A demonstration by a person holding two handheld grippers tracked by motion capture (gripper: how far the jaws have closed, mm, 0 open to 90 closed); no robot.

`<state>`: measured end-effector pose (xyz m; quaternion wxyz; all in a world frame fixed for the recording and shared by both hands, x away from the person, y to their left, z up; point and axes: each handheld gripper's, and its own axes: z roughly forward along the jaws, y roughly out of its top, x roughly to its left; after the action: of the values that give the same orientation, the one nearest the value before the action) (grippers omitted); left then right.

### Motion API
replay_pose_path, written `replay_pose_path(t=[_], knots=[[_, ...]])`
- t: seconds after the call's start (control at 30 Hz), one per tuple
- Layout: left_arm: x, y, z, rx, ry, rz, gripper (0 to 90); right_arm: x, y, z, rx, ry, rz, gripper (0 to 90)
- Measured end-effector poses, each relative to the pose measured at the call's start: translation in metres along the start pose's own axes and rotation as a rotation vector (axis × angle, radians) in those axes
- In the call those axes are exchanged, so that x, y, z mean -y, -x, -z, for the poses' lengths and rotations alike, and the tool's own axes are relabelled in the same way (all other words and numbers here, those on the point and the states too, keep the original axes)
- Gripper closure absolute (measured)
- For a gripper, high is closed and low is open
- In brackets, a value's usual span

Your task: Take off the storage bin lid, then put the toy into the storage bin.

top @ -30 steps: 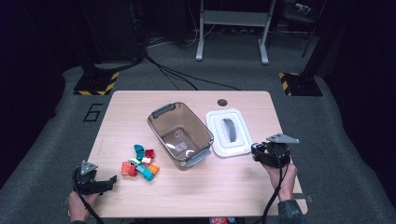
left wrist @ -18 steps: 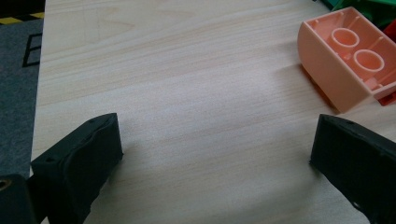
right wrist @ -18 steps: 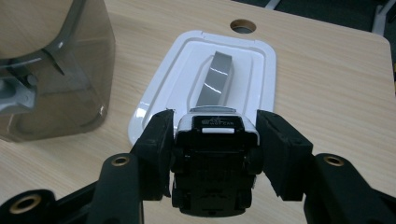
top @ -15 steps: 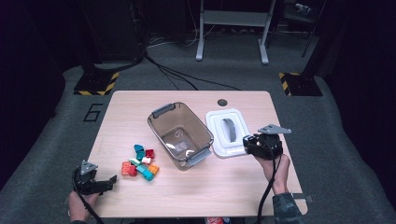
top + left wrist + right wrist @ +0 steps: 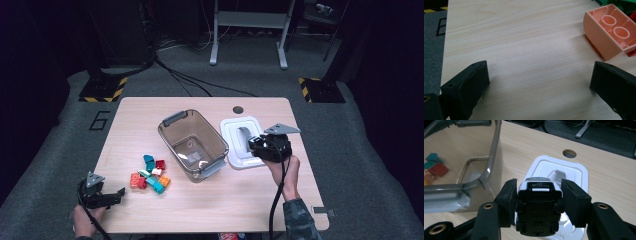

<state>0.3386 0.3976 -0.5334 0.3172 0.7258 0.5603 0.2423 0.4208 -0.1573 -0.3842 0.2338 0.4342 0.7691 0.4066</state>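
My right gripper (image 5: 261, 146) hangs over the near edge of a white lid (image 5: 235, 127), shut on a small toy car (image 5: 538, 206). The car lies belly-up between the jaws, black chassis and wheels showing, white body at its far end. Left of it stands a clear grey bin (image 5: 216, 134) holding only a small label or scrap. A pile of coloured bricks (image 5: 150, 172) lies left of the bin. My left gripper (image 5: 120, 192) rests open on the table's front left corner, nothing between its jaws (image 5: 539, 75); a salmon brick (image 5: 606, 35) lies just beyond its right jaw.
The white lid (image 5: 574, 172) lies flat right of the bin's wall (image 5: 491, 157). A round cable hole (image 5: 238, 109) sits at the table's far edge. Bare wood stretches along the front of the table between the two hands.
My right gripper has risen and moved left from beside the lid to over its near edge, with the toy car still in it. The left gripper has stayed put.
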Motion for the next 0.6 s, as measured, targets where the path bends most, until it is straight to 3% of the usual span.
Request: replay_pose_path(t=[0.6], knots=[[0.0, 0.0, 0.0, 0.0, 0.0, -0.001, 1.6, -0.041, -0.033, -0.009, -0.068, 0.061, 0.051, 48.3]])
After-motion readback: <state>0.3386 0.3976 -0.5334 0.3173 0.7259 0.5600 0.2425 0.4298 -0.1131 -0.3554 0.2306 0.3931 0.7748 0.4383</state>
